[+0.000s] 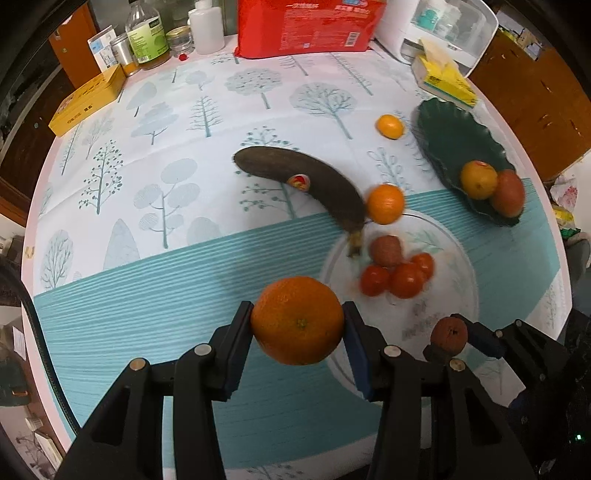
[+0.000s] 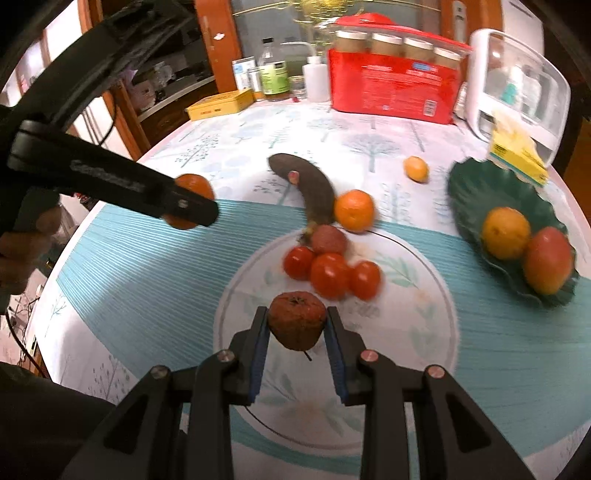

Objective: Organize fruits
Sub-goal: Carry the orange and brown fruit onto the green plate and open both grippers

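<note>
My left gripper (image 1: 298, 317) is shut on a large orange (image 1: 297, 320), held above the table left of the white plate (image 1: 461, 266); it also shows in the right wrist view (image 2: 192, 201). My right gripper (image 2: 297, 325) is shut on a small brown lychee (image 2: 297, 320) above the white plate (image 2: 424, 325). On that plate lie three red tomatoes (image 2: 330, 275) and a pink lychee (image 2: 328, 239). A blackened banana (image 1: 303, 181) and an orange (image 1: 385, 204) lie beside the plate. A small orange (image 1: 389, 126) lies farther back. The green dish (image 1: 454, 133) holds an orange fruit (image 1: 478, 180) and a red fruit (image 1: 509, 192).
A yellow tissue pack (image 1: 443, 74) sits behind the green dish. A red package (image 1: 306, 26), bottles and jars (image 1: 147, 37), a yellow tin (image 1: 86, 99) and a white appliance (image 1: 443, 26) line the back edge of the round table.
</note>
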### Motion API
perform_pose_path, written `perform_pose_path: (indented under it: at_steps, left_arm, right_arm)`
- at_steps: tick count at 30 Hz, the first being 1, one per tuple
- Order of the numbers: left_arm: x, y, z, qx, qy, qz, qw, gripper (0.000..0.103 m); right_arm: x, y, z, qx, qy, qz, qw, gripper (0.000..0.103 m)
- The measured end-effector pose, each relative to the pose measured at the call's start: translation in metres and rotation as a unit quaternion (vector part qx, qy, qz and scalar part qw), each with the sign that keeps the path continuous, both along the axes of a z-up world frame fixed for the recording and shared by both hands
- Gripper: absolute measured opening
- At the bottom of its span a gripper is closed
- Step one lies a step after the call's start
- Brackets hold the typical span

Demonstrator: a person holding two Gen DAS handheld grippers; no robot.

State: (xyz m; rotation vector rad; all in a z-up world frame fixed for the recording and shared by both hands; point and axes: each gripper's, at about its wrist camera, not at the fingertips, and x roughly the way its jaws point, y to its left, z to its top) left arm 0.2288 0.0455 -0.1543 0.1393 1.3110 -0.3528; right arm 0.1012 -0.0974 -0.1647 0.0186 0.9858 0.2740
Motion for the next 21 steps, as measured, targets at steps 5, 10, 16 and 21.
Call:
perform_pose_path:
  at_steps: [5, 10, 16, 21]
  left_arm:
    - [-0.01, -0.026, 0.017, -0.009, -0.006, -0.009, 0.9999, 0.046]
    - [-0.017, -0.055, 0.03, -0.021, -0.012, -0.016, 0.9996, 0.046]
    - [-0.021, -0.096, 0.042, -0.024, -0.018, -0.017, 0.9994, 0.046]
    - [-0.017, -0.129, 0.052, -0.021, -0.027, -0.009, 0.9994, 0.046]
  right_arm:
    - [-0.013, -0.034, 0.004, -0.005, 0.011, -0.025, 1.0, 0.03]
    - [-0.026, -0.072, 0.004, -0.018, 0.028, -0.039, 0.999, 0.03]
    - [-0.035, -0.121, 0.007, -0.029, 0.035, -0.047, 0.998, 0.03]
    - [-0.035, -0.16, 0.015, -0.041, 0.028, -0.047, 0.998, 0.03]
